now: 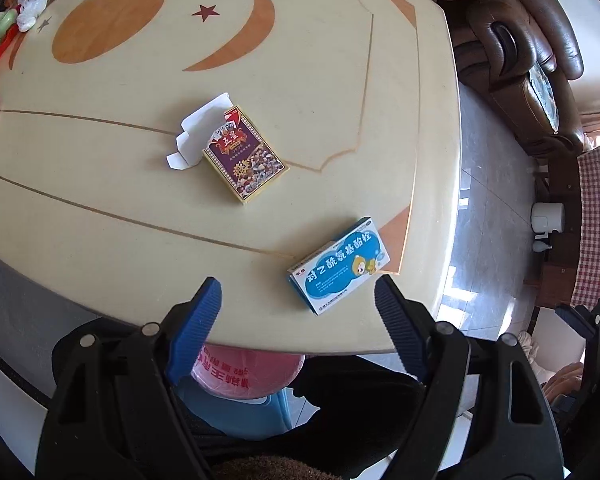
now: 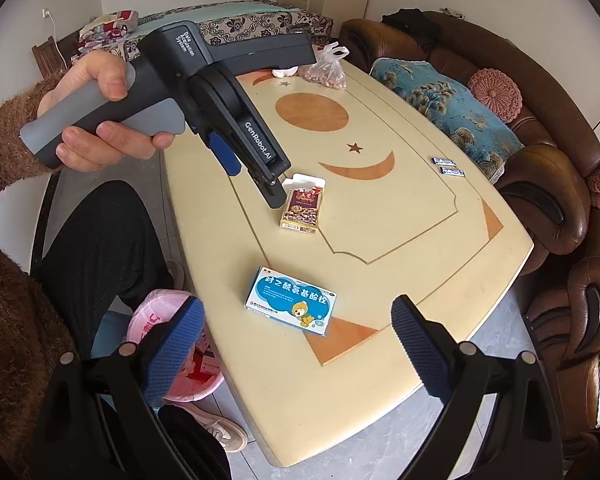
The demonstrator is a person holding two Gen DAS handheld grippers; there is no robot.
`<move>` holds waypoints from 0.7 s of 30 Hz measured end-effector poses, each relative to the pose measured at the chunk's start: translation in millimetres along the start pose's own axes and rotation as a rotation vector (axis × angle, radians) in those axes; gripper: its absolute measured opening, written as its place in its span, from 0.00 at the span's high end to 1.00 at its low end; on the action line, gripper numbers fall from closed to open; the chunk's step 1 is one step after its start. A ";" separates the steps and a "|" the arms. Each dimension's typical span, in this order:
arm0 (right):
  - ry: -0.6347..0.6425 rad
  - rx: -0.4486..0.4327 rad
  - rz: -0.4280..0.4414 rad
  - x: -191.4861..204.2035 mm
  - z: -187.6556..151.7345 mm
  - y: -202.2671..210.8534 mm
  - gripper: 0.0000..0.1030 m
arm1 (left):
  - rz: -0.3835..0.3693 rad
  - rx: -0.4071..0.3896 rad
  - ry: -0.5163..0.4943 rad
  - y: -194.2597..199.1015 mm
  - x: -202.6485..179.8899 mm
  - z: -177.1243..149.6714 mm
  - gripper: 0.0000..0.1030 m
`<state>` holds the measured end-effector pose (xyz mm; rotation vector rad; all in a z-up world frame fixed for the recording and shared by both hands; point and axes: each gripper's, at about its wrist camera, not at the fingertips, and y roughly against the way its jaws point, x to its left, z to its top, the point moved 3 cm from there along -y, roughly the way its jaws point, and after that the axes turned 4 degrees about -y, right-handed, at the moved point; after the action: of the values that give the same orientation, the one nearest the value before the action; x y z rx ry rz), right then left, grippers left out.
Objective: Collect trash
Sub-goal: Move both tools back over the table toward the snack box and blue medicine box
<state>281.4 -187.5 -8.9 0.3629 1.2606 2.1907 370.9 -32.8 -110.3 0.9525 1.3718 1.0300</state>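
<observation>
Glossy table (image 1: 100,208); shiny leather sofa (image 2: 560,200)

2 boxes (image 2: 291,308) lie on the table (image 2: 380,380) (bin (image 2: 148,320) beside it).

A home's living room; a brown leather sofa (image 2: 548,184) with cushions curves round a cream inlaid table (image 2: 380,360); a bed with patterned covers (image 2: 236,20) stands against the far wall.

Daylight lit both views brightly and evenly; the table (image 1: 100,184) showed mild glare toward two o'clock. Fisheye bending and dark vignetting crowded every corner; focus stayed sharp.
</observation>
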 end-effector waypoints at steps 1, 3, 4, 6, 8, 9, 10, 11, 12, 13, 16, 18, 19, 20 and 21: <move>0.008 0.005 0.012 -1.6 0.6 -5.1 0.10 | -0.004 0.004 0.014 -4.9 1.3 3.7 0.25; 0.037 0.018 0.037 -0.5 0.5 -16.0 0.10 | -0.005 0.010 0.056 -14.8 6.2 9.7 0.25; 0.051 0.033 0.044 -0.5 -0.2 -23.0 0.10 | -0.007 0.012 0.078 -19.1 9.1 12.2 0.25; 0.067 0.059 0.060 -0.4 -2.7 -37.9 0.10 | -0.016 0.018 0.116 -29.1 14.6 17.9 0.25; 0.068 0.085 0.094 -2.4 -5.3 -54.6 0.10 | -0.014 0.027 0.135 -39.3 18.3 23.4 0.25; 0.074 0.098 0.108 -1.8 -6.8 -63.0 0.10 | -0.015 0.030 0.148 -44.2 20.8 26.3 0.25; 0.087 0.111 0.113 -0.2 -8.8 -70.4 0.10 | -0.012 0.030 0.165 -49.3 24.1 29.6 0.25; 0.104 0.126 0.115 2.3 -10.5 -77.1 0.10 | -0.012 0.031 0.181 -53.9 27.3 33.1 0.25; 0.125 0.144 0.121 4.8 -12.7 -84.4 0.10 | -0.017 0.031 0.202 -58.3 30.9 36.5 0.25; 0.146 0.161 0.128 7.0 -15.2 -90.4 0.11 | -0.023 0.031 0.221 -62.1 34.2 39.6 0.25; 0.200 0.201 0.153 13.7 -20.3 -108.8 0.11 | -0.021 0.033 0.253 -72.2 41.5 49.6 0.25; 0.232 0.223 0.172 17.2 -22.5 -119.2 0.11 | -0.020 0.037 0.271 -78.9 45.1 54.9 0.25; 0.249 0.228 0.171 17.9 -22.9 -124.0 0.11 | -0.018 0.041 0.278 -82.1 46.9 57.4 0.25; 0.264 0.240 0.179 19.2 -23.4 -129.4 0.11 | -0.022 0.042 0.288 -85.3 48.9 59.9 0.25; 0.277 0.253 0.189 19.9 -23.6 -134.8 0.11 | -0.019 0.046 0.298 -88.6 51.0 62.2 0.25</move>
<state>300.7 -140.0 -137.3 0.2934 1.7263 2.3013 431.6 -6.6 -210.0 0.8412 1.6521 1.1638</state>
